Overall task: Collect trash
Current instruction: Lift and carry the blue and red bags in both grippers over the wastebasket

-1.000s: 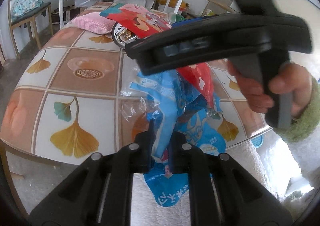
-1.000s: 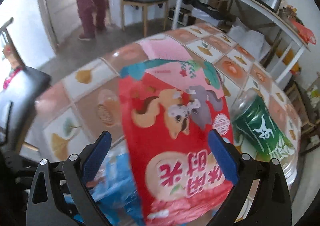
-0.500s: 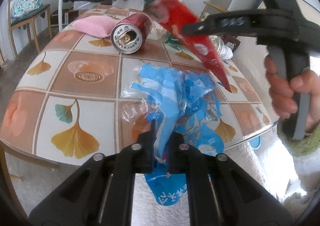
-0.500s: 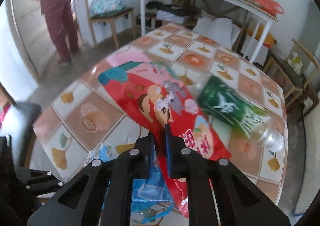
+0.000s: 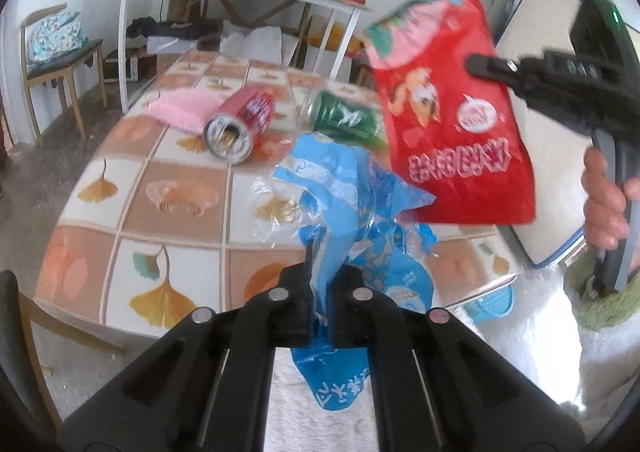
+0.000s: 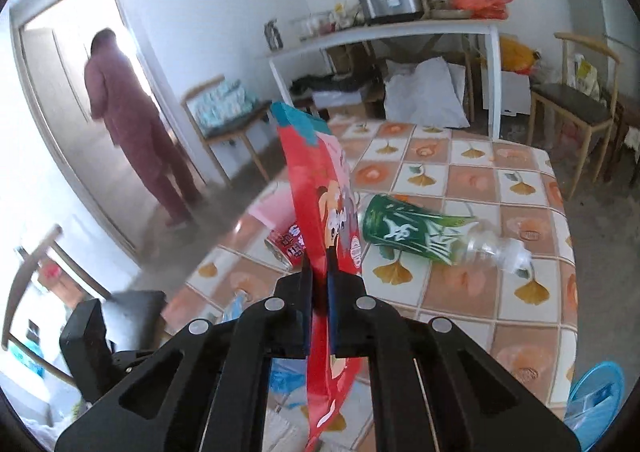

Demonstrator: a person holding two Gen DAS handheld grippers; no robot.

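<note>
We have two pieces of trash in hand and several left on the table. Our left gripper [image 5: 320, 292] is clamped tight on a crumpled blue plastic wrapper [image 5: 352, 212], which bunches up above the jaws and hangs below them near the front edge of the tiled table [image 5: 132, 188]. Our right gripper [image 6: 318, 292] is pinched on a red snack bag [image 6: 320, 212], held clear of the tabletop and standing edge-on in its own view; from the left wrist view the same bag shows its printed face, lifted off to the right with the right hand [image 5: 604, 204] wrapped round the gripper's handle. Nothing we can see has gone into a bin yet — a blue basket [image 6: 596, 396] sits low beside the table's edge, and we judge it the likely place for the trash, though that is a guess. Left lying on the table are a red drink can [image 5: 240, 124] on its side, a clear bottle with a green label [image 6: 416, 240] also on its side, and a pink cloth-like thing [image 5: 180, 112] just behind the can, which may not be trash at all. Both grippers point forward and downward over the near side of the table, the left low and close to us, the right raised higher. A person [image 6: 136, 124] stands in the doorway, well apart.
</note>
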